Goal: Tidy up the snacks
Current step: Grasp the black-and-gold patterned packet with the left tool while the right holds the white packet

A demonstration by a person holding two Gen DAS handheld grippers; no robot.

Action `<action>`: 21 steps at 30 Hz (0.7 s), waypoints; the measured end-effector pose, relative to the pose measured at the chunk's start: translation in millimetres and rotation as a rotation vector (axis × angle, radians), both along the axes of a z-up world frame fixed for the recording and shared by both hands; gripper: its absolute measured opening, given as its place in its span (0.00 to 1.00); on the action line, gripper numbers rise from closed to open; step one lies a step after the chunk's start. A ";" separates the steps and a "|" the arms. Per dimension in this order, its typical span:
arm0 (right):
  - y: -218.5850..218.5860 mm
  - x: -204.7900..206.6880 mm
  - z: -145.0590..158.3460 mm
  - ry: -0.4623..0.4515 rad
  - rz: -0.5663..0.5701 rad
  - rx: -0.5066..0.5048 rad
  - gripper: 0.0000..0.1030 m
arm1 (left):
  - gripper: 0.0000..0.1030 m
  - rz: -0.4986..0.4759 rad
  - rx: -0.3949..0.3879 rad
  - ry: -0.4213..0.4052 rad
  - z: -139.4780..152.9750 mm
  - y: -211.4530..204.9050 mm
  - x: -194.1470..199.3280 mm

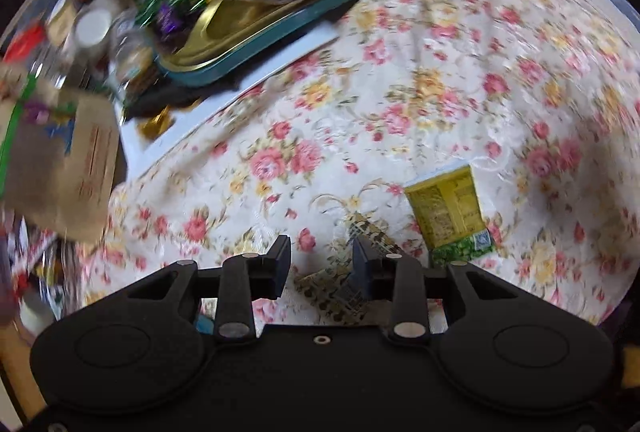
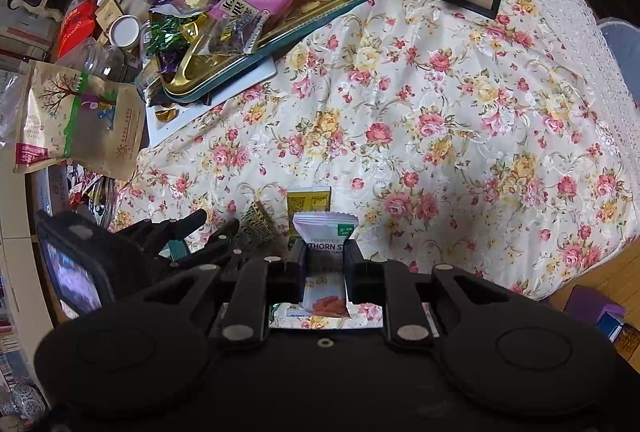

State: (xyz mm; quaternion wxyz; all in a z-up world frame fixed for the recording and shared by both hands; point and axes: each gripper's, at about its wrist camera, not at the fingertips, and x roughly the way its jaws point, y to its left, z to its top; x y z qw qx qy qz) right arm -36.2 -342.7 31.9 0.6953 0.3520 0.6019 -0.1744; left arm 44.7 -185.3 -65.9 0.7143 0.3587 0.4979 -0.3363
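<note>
1. The right claw [image 2: 325,264] is pinched on a small white foil snack sachet with green lettering and orange sticks printed on it [image 2: 325,232], the black pads clamping its middle from either side.
2. That sachet hangs at six o'clock in the right wrist view, low over the flower-patterned cloth on the counter [image 2: 440,112], its crimped top edge poking up past the pads.
3. It looks feather-light, soft and crinkly; the foil is probably slick, so a grip across the flat middle or the crimped seal should hold best, without crushing what's inside.
4. The left claw [image 1: 322,264] stands wide with nothing between its jaws, hovering over a dark gold-patterned wrapper [image 1: 340,292].
5. A flat yellow packet with a green end [image 1: 448,212] lies at four o'clock from it on the cloth.
6. Up at eleven o'clock sits the gold-lined teal tin tray [image 2: 352,6], heaped with sweets, a likely home for these loose packets.
</note>
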 end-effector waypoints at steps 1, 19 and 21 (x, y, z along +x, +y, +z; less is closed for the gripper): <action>-0.8 0.2 -1.1 0.006 -0.003 0.000 0.19 | 0.42 -0.039 -0.003 -0.010 -0.8 -0.7 -4.3; 0.4 6.1 -8.3 0.039 0.009 0.033 0.20 | 0.43 -0.259 0.041 0.044 -23.7 7.5 -19.6; 1.1 6.9 -8.5 0.039 0.012 0.034 0.20 | 0.43 -0.240 0.029 0.057 -23.9 5.9 -17.8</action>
